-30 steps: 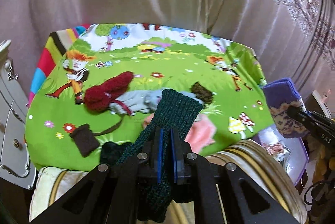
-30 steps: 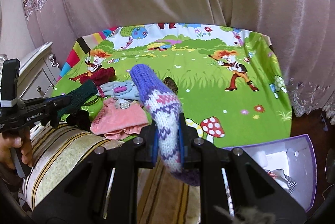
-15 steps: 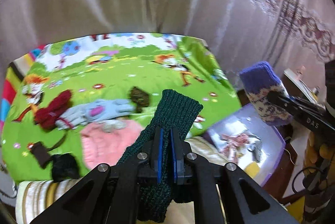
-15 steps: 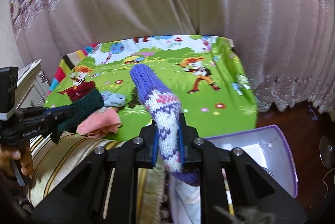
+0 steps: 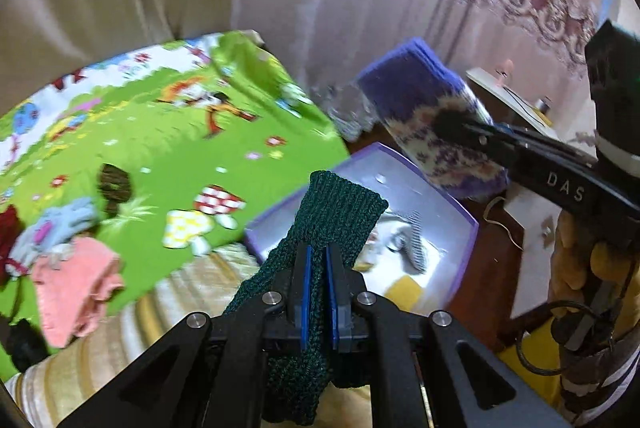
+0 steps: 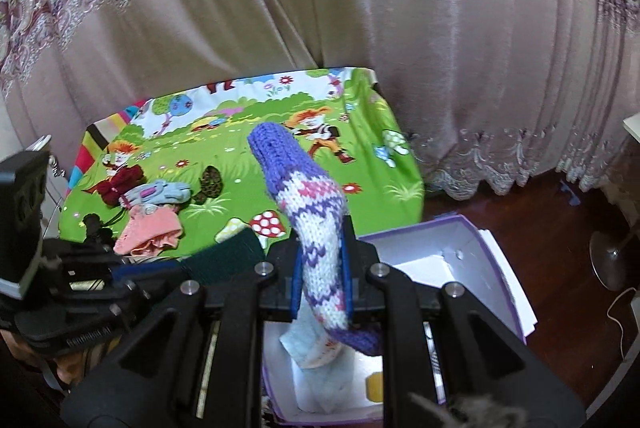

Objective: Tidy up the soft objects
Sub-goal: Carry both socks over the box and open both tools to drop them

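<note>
Now both my grippers have swung off the bed toward the box point(image 6: 476, 248), which a second ago sat only at the edge of each view. My left gripper point(image 5: 317, 284) is clamped tight on the green sock point(image 5: 332, 216), its cuff sticking up over the box's near corner. My right gripper point(image 6: 322, 280) is closed on the purple sock point(image 6: 308, 204), narrow gap filled by the knit, toe hanging above the box interior. Grips unchanged since the earlier frames. The box is purple-rimmed, white inside, already holding a few soft items, and stands on the dark wood floor point(image 6: 560, 212) beside the bed. Left on the cartoon sheet point(image 6: 360, 164): pink cloth point(image 6: 150, 228), grey-blue glove point(image 6: 160, 192), red knit point(image 6: 120, 184), a dark brown piece point(image 6: 211, 181). Beige curtains point(image 6: 320, 8) with lace trim close the background. Left view blurred.
</note>
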Demonstrator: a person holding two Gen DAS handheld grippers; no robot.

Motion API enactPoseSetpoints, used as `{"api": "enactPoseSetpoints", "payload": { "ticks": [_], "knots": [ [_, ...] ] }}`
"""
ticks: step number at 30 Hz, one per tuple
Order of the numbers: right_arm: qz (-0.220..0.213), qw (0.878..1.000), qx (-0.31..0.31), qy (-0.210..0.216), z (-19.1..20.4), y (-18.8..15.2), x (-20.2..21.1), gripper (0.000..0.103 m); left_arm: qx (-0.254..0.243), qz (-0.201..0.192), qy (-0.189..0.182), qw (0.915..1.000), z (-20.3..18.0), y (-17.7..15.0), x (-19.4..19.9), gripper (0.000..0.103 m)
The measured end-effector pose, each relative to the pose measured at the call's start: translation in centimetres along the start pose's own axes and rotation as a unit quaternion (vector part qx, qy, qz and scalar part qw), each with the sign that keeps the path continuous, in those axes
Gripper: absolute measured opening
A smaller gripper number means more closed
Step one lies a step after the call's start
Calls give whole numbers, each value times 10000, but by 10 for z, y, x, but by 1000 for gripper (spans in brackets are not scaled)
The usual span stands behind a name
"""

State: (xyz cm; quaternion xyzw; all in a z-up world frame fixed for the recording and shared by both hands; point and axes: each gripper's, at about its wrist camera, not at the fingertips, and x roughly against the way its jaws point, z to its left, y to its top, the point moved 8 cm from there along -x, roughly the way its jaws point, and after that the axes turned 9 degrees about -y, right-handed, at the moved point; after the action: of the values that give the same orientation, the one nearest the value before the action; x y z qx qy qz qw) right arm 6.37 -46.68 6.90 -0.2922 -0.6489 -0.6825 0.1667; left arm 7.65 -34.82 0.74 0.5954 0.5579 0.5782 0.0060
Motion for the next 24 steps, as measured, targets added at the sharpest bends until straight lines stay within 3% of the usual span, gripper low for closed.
{"api": "enactPoseSetpoints", "payload": {
  "ticks": [10, 13, 15, 17, 24],
  "knots": [
    [-18, 9996, -151, -258, -32, -7, 11, 18, -200, 360, -383, 9984, -46, 0, -48, 9],
    [16, 9994, -148, -301, -35, -10, 11, 18, -221, 473, -540, 9972, -55, -1, -58, 21],
    [30, 9993, -146, -330, -38, -12, 11, 18, -226, 497, -557, 9970, -58, -2, -60, 39],
    [56, 9992, -142, -358, -40, -14, 10, 18, -212, 464, -542, 9972, -57, -3, -58, 49],
    [277, 9987, 11, -433, -36, -24, 2, 21, 13, 370, -424, 9984, -42, 1, -50, 51]
  ]
}}
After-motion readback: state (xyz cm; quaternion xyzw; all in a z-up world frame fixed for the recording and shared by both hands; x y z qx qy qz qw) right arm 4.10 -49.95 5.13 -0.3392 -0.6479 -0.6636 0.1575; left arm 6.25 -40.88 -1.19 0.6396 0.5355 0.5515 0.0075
